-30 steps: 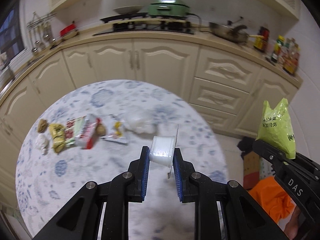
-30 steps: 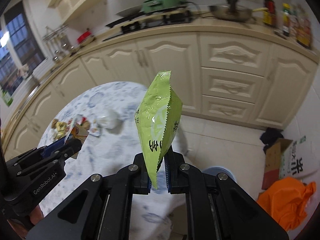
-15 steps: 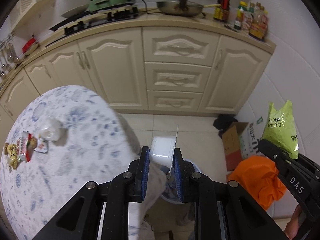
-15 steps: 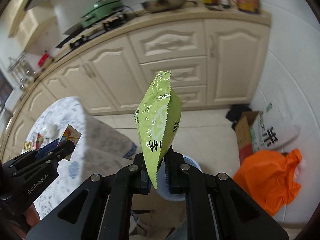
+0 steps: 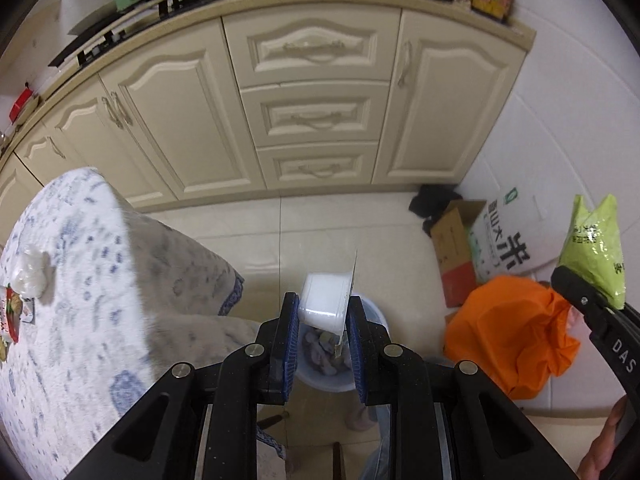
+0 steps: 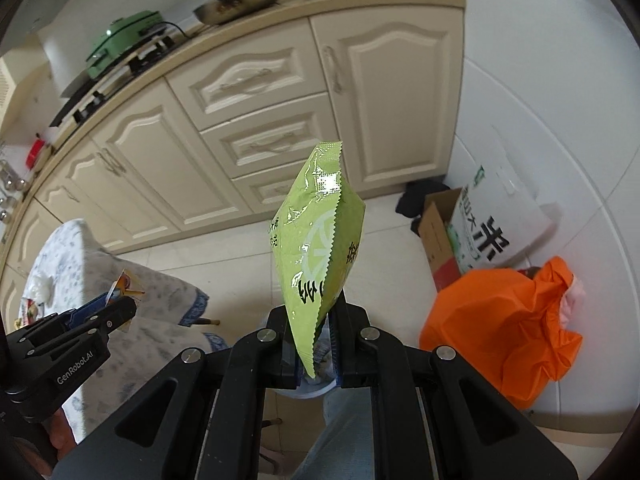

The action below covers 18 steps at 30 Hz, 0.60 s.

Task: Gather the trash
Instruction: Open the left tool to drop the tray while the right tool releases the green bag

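- Viewing through the left wrist camera first: my left gripper [image 5: 322,320] pinches a small white plastic cup [image 5: 325,300] between its blue pads, the cup tipped on its side with its peeled foil lid [image 5: 353,274] sticking up beyond the right finger.
- Directly past the fingertips, on the floor, sits the pale blue bin [image 5: 370,364], scraps visible inside. The cup hangs over its opening.
- Handling judgement: the cup looks thin-walled and light, likely to buckle under a hard squeeze; the grip across its body seems right, and a release should let it fall cleanly. The loose lid could snag a pad.
- Left of the fingers lies the cloth-covered table [image 5: 80,280], with more wrappers at its far edge.
- Right wrist camera: my right gripper [image 6: 316,336] is pressed tight on the bottom corner of a green snack bag [image 6: 320,248], which stands up beyond the fingertips.
- The bag reads as crinkly, slick film, nearly weightless; a pinch on the sealed edge is the firmest hold, and it may drift when dropped.
- The bin rim [image 6: 308,390] shows just below the fingers, mostly hidden.
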### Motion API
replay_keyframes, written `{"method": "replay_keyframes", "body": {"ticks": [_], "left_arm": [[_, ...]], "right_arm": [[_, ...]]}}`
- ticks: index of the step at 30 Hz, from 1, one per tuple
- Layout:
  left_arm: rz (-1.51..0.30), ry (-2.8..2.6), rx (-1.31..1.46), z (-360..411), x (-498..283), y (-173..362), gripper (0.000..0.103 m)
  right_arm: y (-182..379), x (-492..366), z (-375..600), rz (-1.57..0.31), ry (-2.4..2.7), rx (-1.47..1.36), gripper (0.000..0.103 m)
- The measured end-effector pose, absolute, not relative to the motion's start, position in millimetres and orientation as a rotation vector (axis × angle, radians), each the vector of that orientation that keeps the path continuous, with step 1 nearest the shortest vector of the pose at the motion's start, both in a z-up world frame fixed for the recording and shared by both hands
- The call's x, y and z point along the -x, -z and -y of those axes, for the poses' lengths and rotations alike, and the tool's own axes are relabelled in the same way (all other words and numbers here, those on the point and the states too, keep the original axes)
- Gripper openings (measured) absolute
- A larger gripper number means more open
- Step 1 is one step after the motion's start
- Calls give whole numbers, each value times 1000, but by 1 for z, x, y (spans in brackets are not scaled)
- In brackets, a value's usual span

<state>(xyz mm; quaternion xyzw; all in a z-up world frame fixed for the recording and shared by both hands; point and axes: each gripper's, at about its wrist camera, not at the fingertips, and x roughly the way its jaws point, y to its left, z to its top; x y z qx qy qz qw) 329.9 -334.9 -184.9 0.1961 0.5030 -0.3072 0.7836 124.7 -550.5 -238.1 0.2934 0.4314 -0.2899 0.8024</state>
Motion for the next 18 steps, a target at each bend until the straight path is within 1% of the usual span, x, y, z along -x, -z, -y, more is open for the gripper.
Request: {"method": "replay_keyframes", "body": {"ticks": [1,3,4,5,7,18], "left_arm": [[-1094,665,-427,339,-332,188,21],[-1110,653,-461,350,-338,196,34],[-1116,636,-485,355,-341,199,58],[-1107,621,-494,359,-344,201,75],[-1076,619,-482,363,-346,201,76],[-1113,553,-479,351,-357,218,76]], "right_arm": [[241,-125,552,-932,622,-632,10],[248,-124,554,-949,622,-637,10],[252,-125,555,-960,621,-639,10],[254,-126,554,-966,621,-639,10],[259,-127,555,-981,618,-640,10],[266,-155,537,-1020,552,-609,10]]}}
